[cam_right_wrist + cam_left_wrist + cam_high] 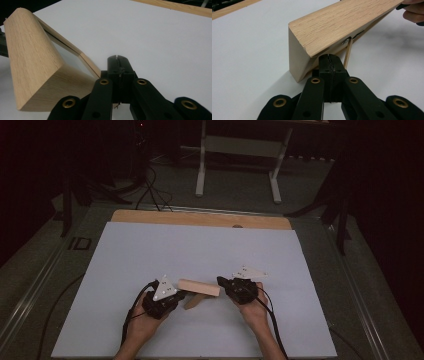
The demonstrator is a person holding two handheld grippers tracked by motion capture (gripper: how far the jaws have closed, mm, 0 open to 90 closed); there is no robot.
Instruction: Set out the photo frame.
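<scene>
A long wooden block (199, 287) lies on the white table (150, 250), its long axis running side to side between the two hands. The left gripper (176, 296) sits just at its left end and the right gripper (221, 281) just at its right end, about equally near. Both grippers have their jaws clenched together on nothing, the left one's tips tucked under the block's slanted lower edge, though contact cannot be told for sure.

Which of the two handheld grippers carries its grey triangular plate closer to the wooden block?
The left gripper. Its grey plate sits right beside the wooden block, while the right gripper carries its plate farther off.
</scene>
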